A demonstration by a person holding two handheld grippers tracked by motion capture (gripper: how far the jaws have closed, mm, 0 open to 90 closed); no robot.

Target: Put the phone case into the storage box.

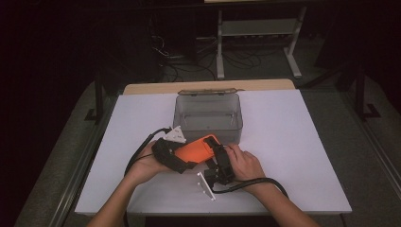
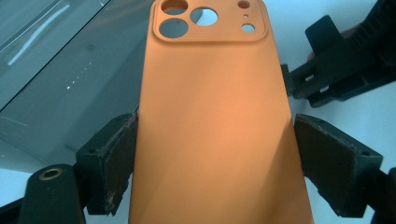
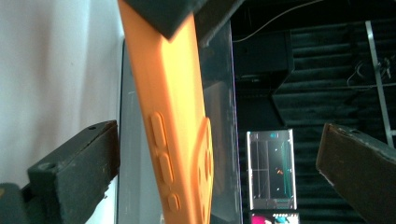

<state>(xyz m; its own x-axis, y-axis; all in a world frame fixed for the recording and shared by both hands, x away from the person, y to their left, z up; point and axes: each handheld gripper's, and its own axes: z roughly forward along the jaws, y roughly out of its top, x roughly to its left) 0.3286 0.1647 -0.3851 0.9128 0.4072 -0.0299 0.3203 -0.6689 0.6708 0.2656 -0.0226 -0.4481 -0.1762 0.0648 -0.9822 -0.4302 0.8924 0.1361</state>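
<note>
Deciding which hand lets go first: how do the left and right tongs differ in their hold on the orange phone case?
The left tongs are shut on the orange silicone phone case, pads against both long edges. The right tongs stand wide open, the case's buttoned side edge between them and a clear gap to the right-hand pad. Both meet at the case in front of the clear plastic box.

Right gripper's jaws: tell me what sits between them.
In the right gripper view, the orange phone case stands edge-on between the open jaws, with clear gaps on both sides.
</note>
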